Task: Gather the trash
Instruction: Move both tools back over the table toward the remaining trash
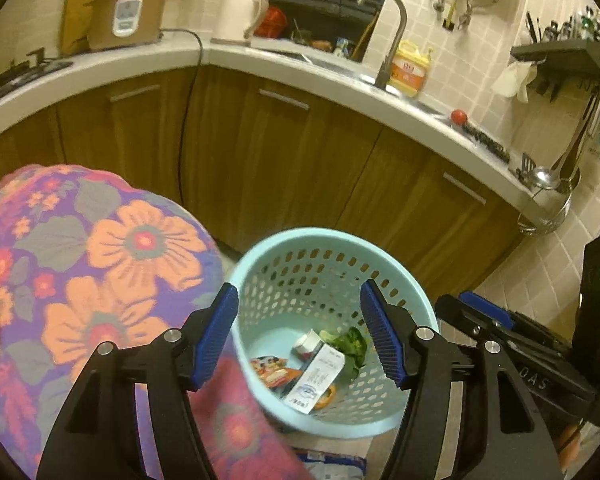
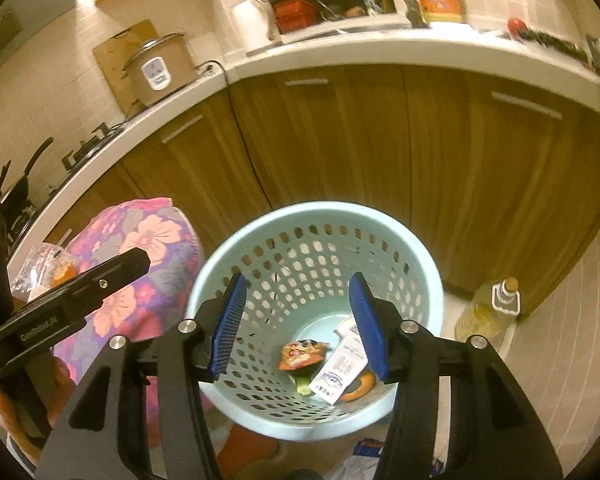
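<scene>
Both the left gripper (image 1: 299, 334) and the right gripper (image 2: 298, 326) hang empty with jaws spread over the basket (image 1: 260, 256); trash (image 1: 314, 368) lies inside; next means fetching another piece.

You have a rice cooker (image 1: 127, 16) far left on the table (image 1: 260, 62), a white kettle (image 1: 242, 14) right of it, then the faucet (image 1: 388, 32) beside a yellow detergent bottle (image 1: 411, 68). A tomato (image 1: 457, 116) sits farther right. An oil bottle (image 2: 488, 308) stands on the floor by the wooden cabinets (image 2: 380, 140).
</scene>
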